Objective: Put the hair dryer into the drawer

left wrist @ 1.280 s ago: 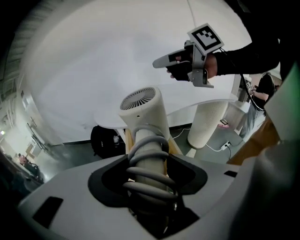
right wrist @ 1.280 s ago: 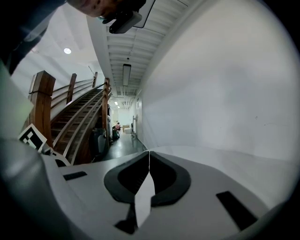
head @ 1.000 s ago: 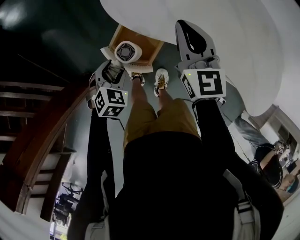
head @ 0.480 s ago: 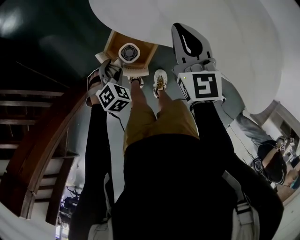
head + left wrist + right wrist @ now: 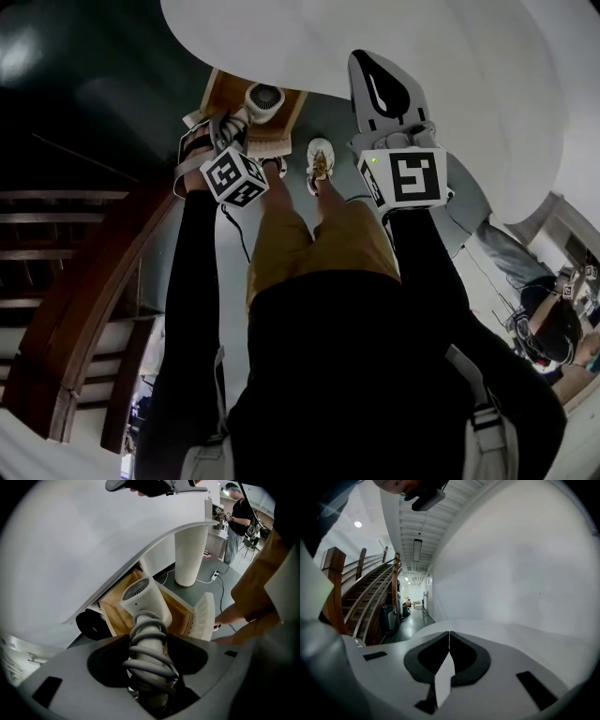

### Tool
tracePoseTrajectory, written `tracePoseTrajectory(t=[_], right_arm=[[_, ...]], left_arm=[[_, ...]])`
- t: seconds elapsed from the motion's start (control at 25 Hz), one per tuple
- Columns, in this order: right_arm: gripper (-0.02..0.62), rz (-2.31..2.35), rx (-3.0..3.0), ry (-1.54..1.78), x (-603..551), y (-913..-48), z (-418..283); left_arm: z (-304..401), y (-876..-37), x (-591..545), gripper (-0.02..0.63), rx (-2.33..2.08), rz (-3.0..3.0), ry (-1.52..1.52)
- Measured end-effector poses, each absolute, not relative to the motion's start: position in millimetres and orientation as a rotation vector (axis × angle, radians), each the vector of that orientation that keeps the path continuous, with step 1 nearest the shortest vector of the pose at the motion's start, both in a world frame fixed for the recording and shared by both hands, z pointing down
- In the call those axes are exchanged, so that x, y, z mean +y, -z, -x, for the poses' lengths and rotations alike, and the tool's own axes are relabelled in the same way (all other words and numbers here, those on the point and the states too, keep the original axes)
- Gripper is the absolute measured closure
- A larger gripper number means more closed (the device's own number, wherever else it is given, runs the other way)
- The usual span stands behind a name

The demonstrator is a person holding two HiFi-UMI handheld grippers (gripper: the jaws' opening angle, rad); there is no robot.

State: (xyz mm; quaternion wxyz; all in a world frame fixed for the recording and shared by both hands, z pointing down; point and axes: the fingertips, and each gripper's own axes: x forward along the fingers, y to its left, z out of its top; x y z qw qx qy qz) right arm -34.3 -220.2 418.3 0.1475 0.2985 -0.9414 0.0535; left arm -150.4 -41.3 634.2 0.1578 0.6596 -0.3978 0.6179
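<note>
Though unseen overhead, coiled cord (image 5: 149, 649) on hair dryer (image 5: 143, 599).

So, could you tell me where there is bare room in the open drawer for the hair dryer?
The drawer shows bare wood on either side of the hair dryer, in from its ribbed white front; the dryer hides the middle. The left gripper, shut on the dryer, crowds the near side.

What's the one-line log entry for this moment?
left tongs: shut on hair dryer | hair dryer: over open drawer | right tongs: shut, empty
</note>
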Motion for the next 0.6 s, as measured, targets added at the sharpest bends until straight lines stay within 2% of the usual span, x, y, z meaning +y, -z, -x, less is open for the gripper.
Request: tracePoseTrajectory(t=[0.6], right_arm=[[0.568, -0.879, -2.659, -0.172, -221.5, -429.5, 13.7]], left_arm=[[129.5, -661.9, -89.7, 0.345, -1.102, -1.982, -1.708]])
